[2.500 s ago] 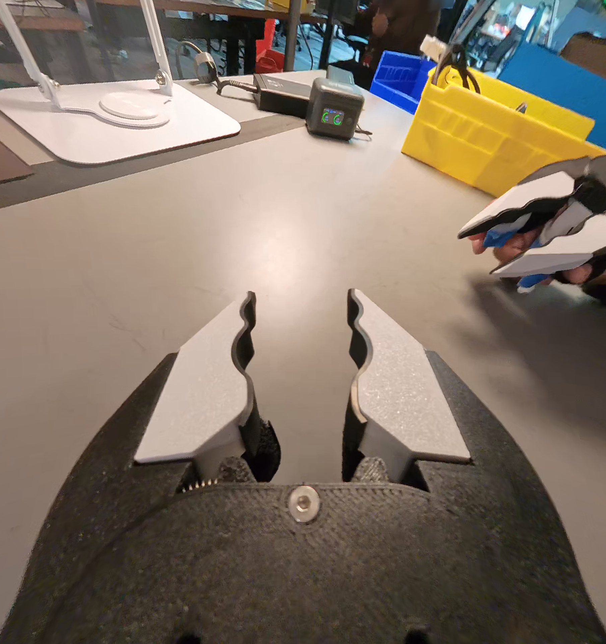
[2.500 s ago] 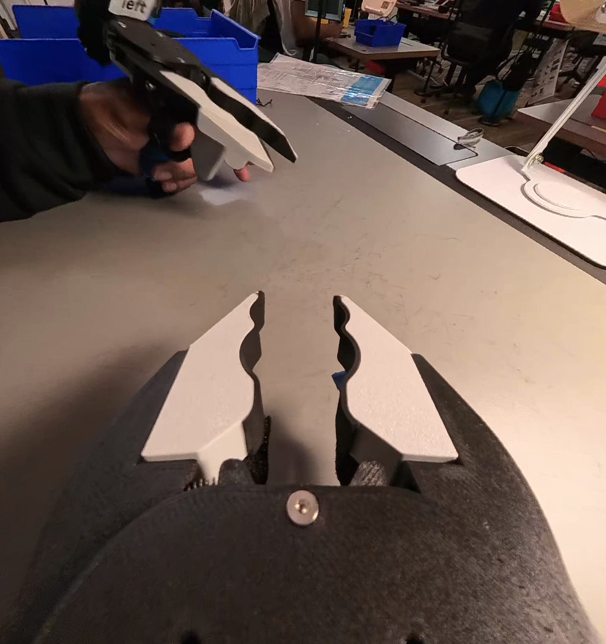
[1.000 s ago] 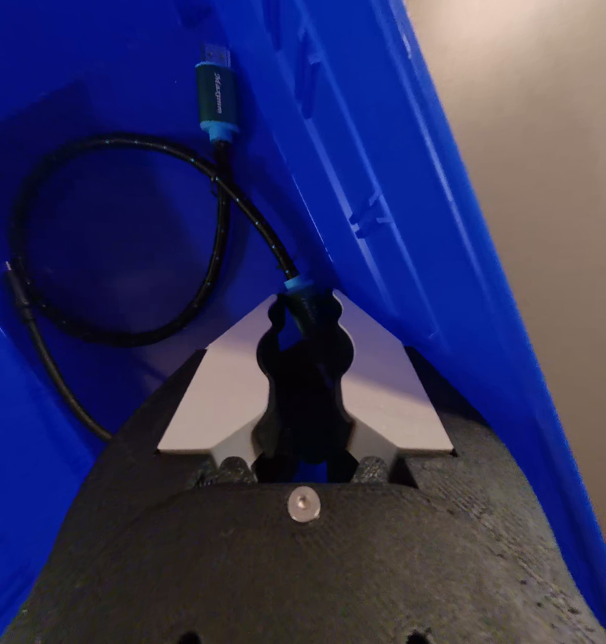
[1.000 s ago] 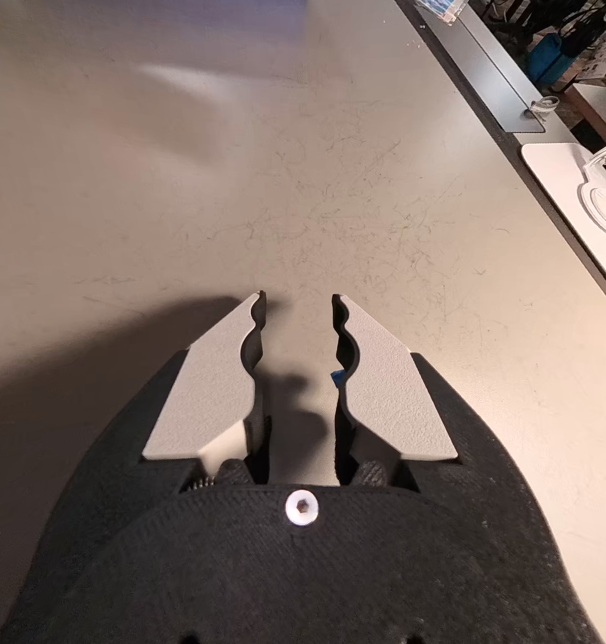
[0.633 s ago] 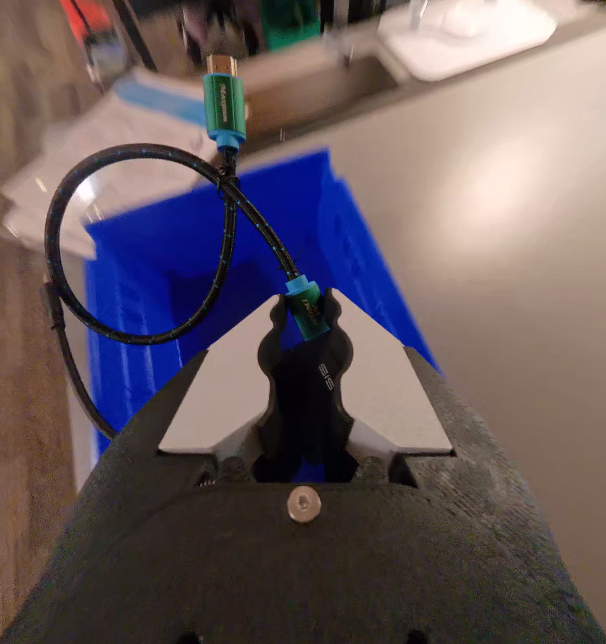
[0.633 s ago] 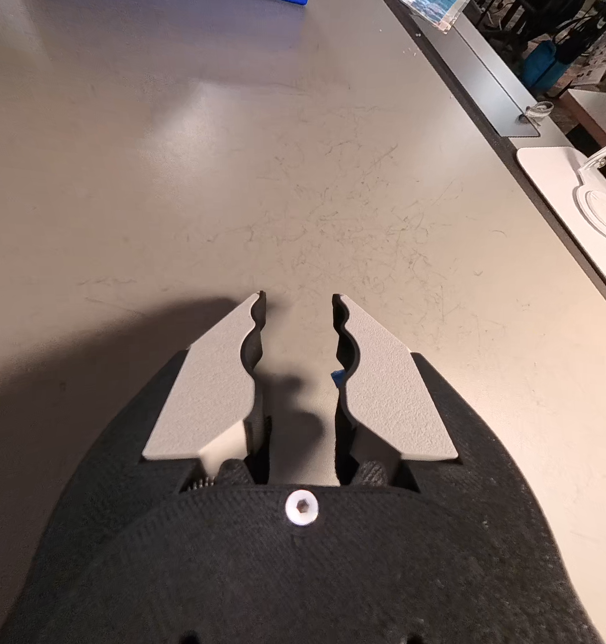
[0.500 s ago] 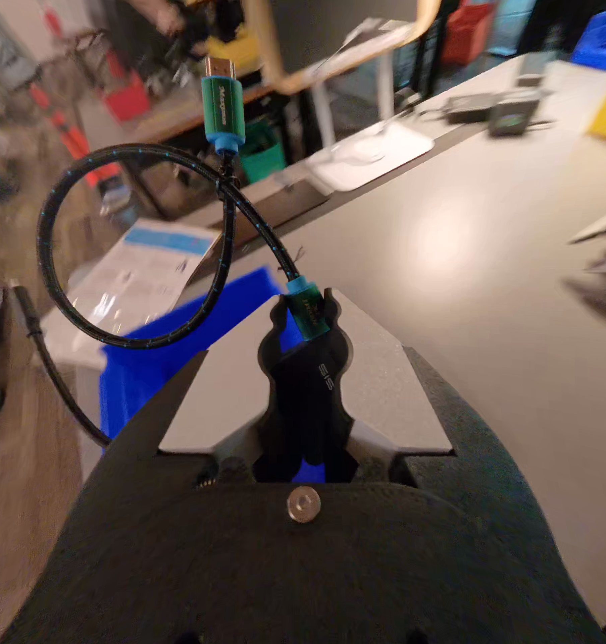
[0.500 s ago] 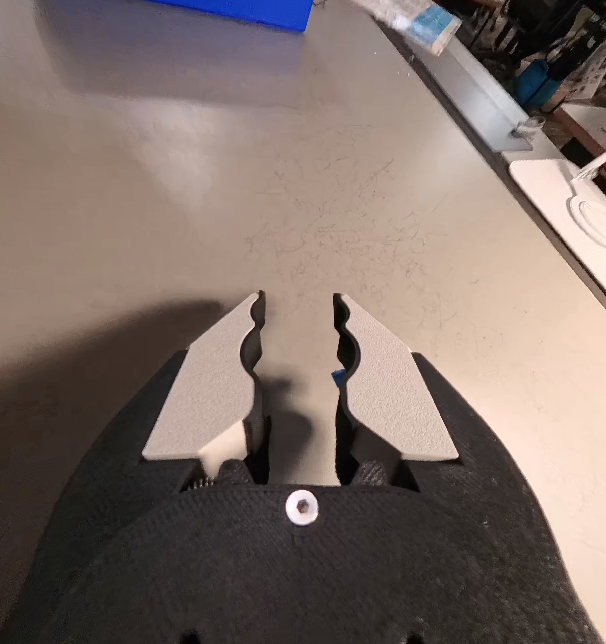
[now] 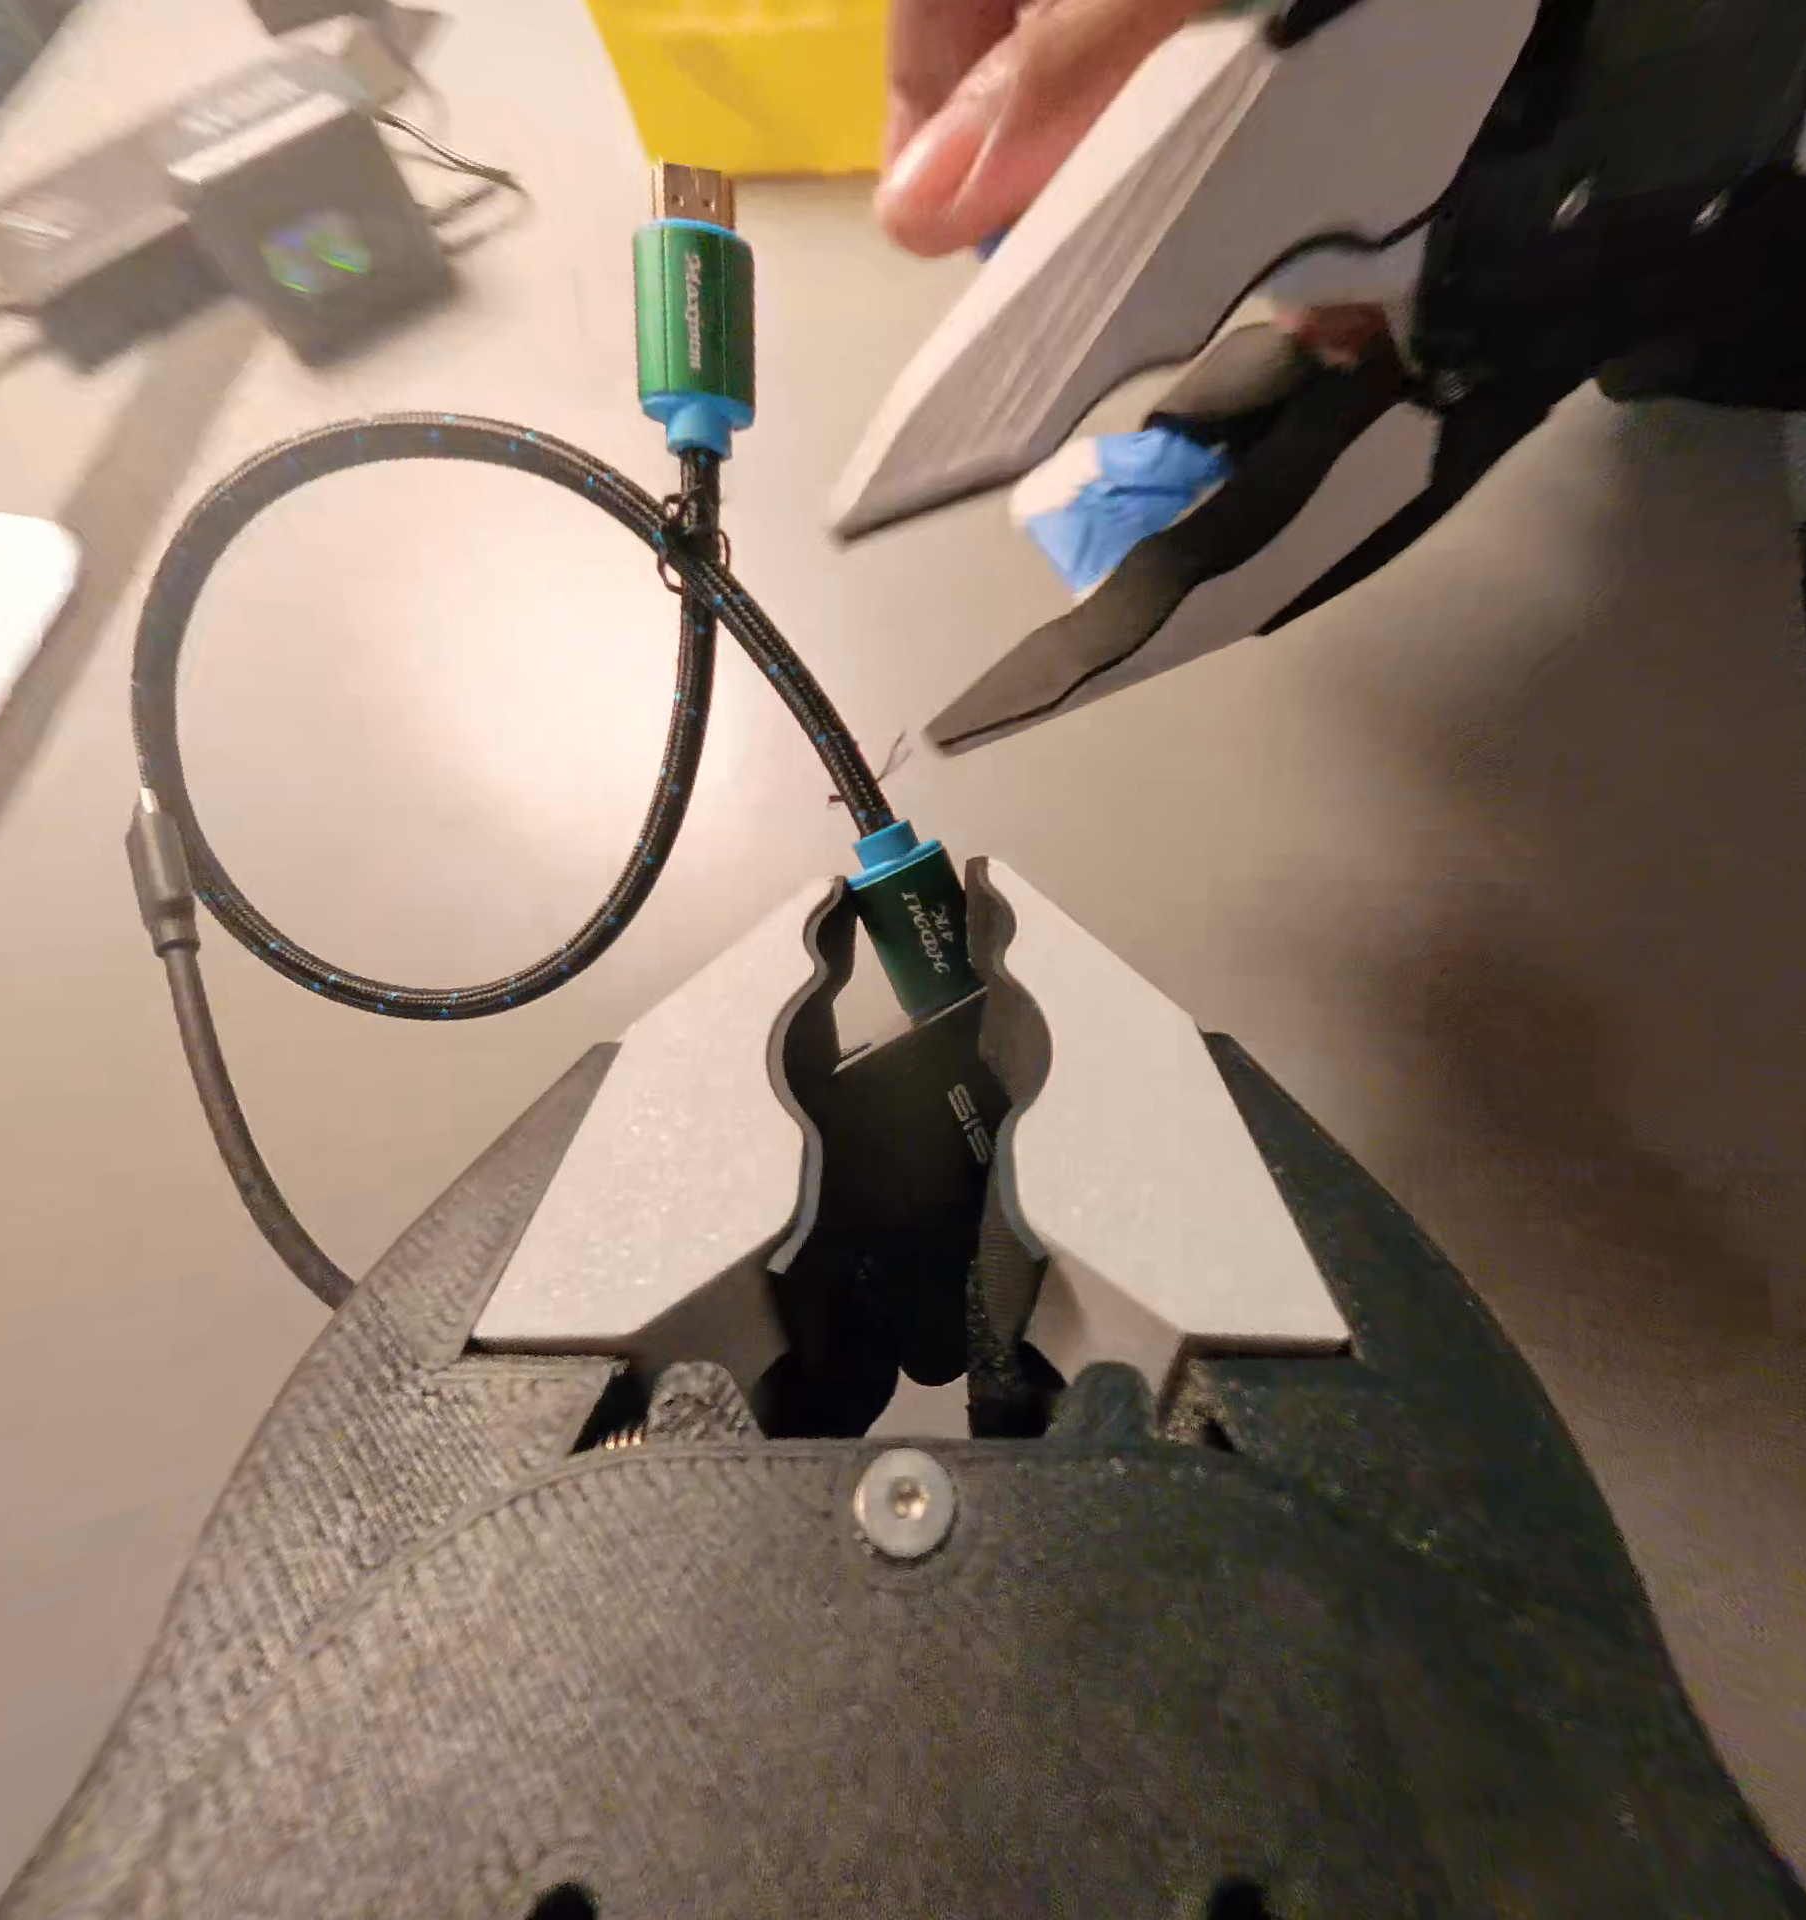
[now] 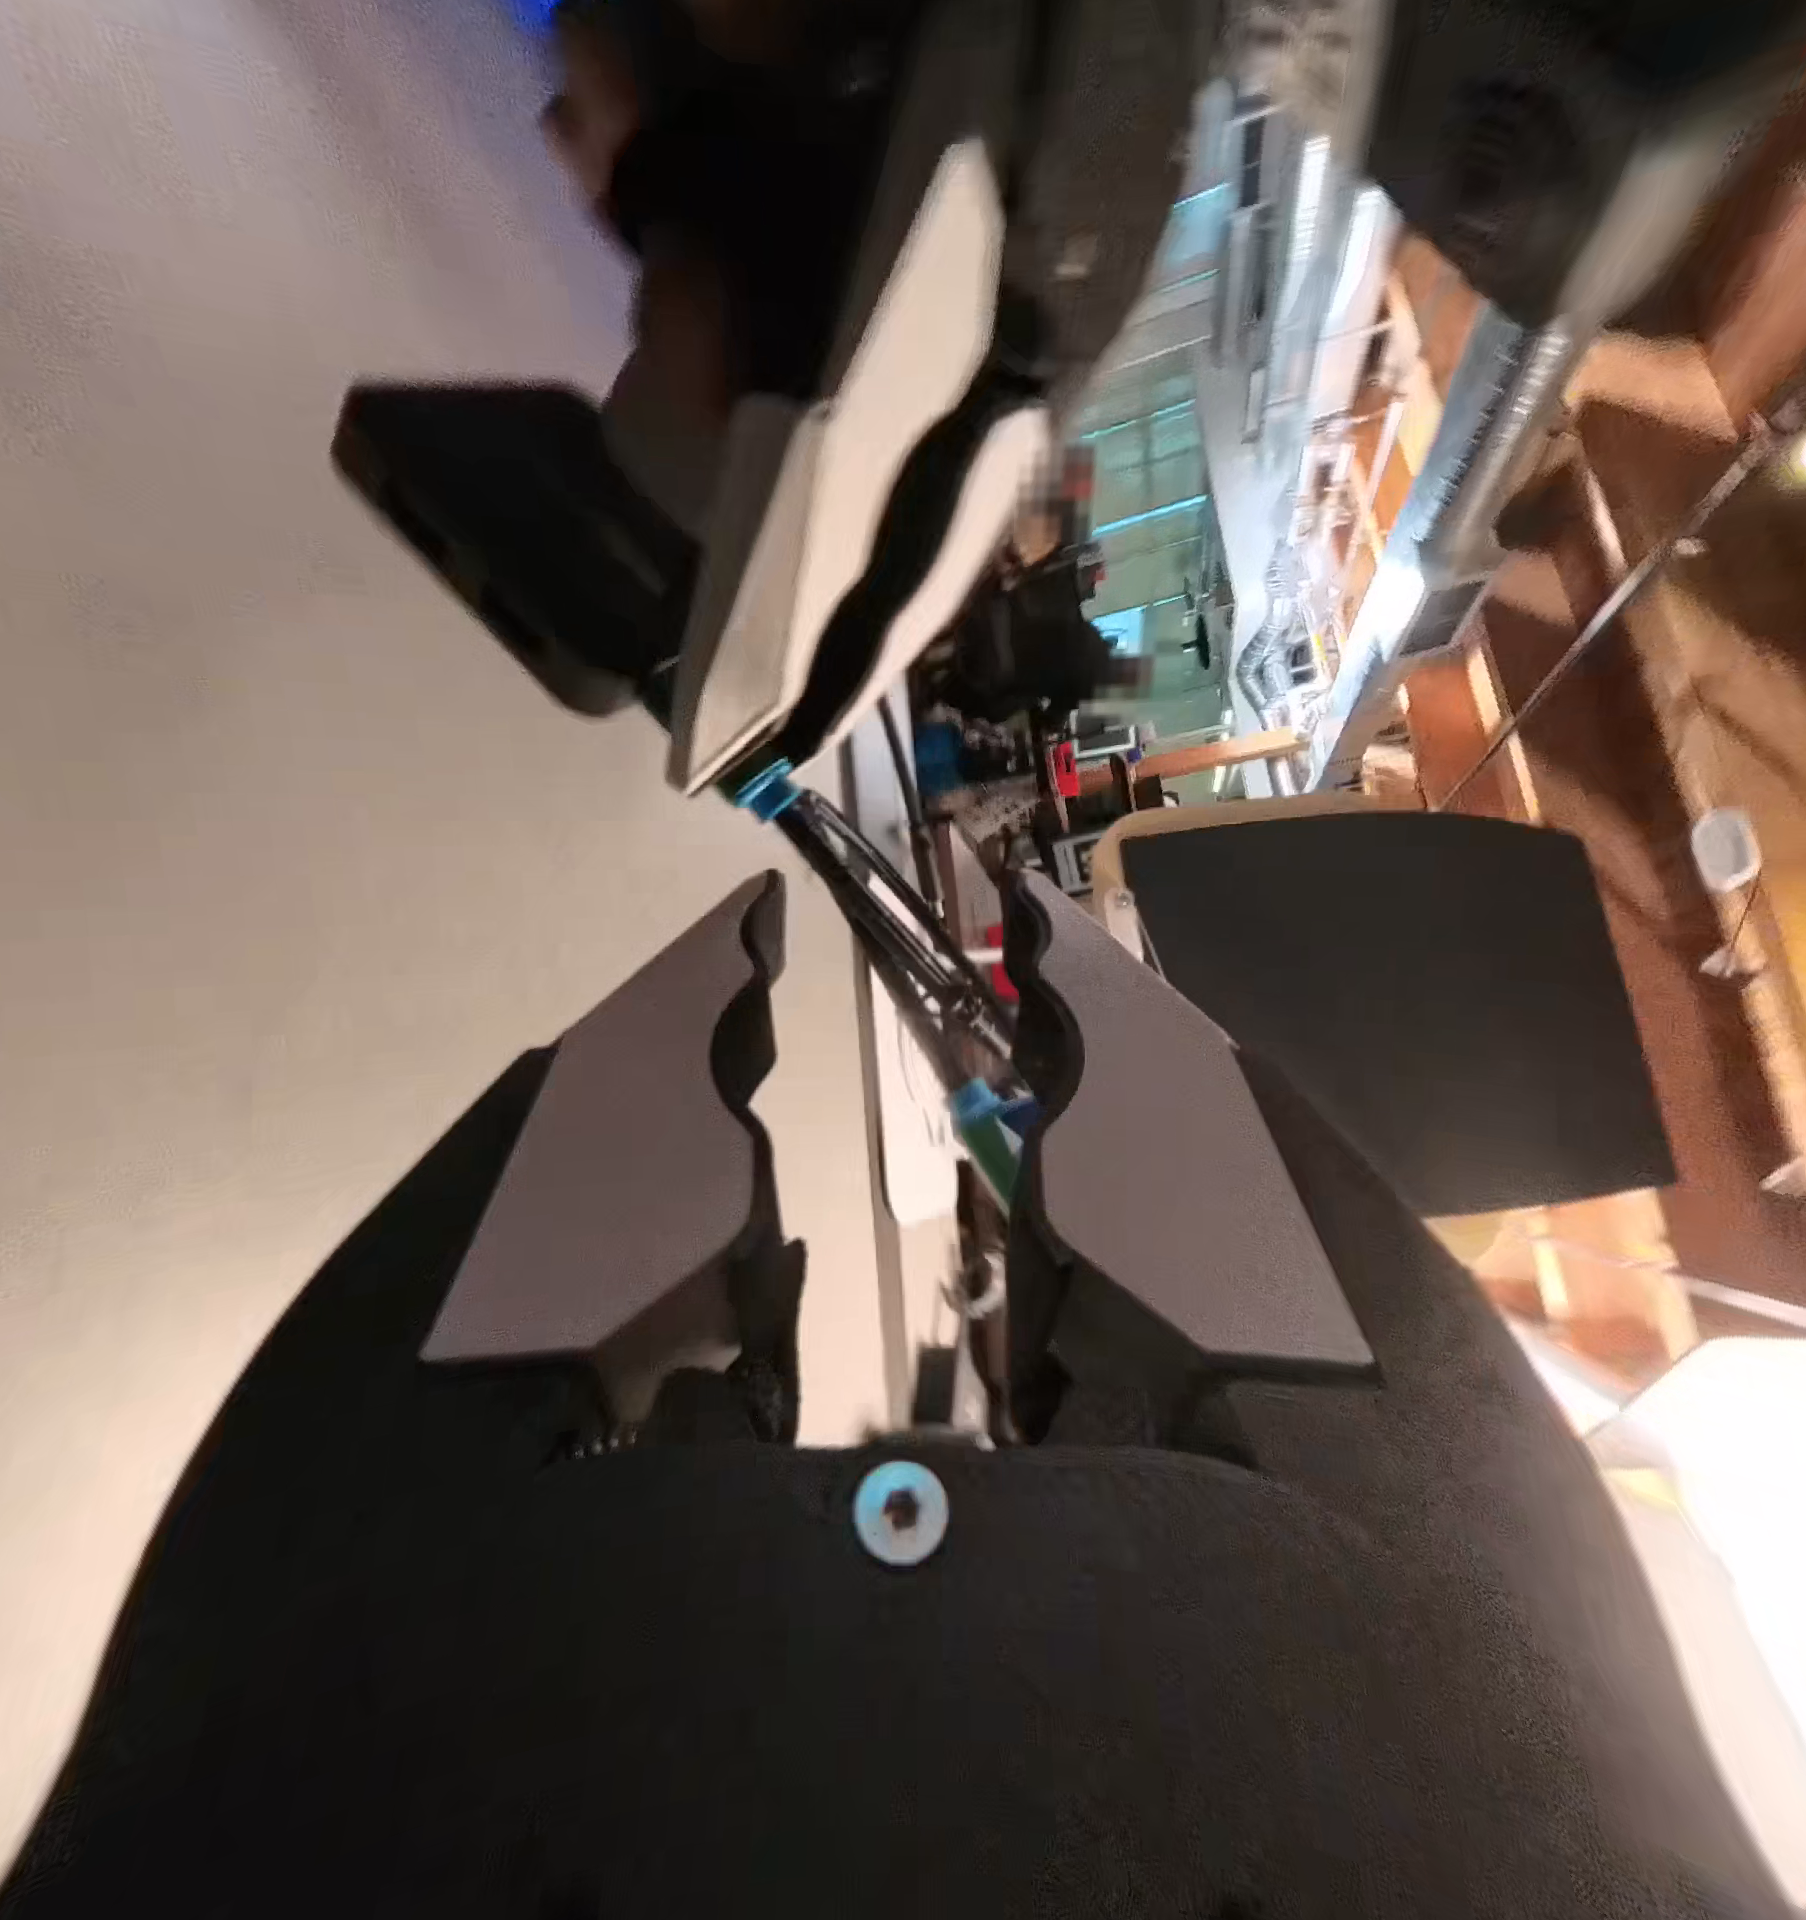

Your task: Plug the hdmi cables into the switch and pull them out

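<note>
HDMI cable (image 9: 431, 727), black braided with blue flecks, curls in one loop in the air above a grey table (image 9: 1398, 935). The left gripper (image 9: 904, 883) is clamped on a black switch (image 9: 899, 1143), into which the cable's green plug (image 9: 914, 945) runs. The cable's other green plug (image 9: 693, 312) stands free beyond the loop, gold tip up. The right gripper (image 9: 883, 634), fingers apart, hovers just right of that free plug. A yellow bin (image 9: 743, 83) lies beyond the plug.

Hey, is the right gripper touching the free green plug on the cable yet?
Apart. The left wrist view shows bare table between the right gripper and the free green plug.
</note>
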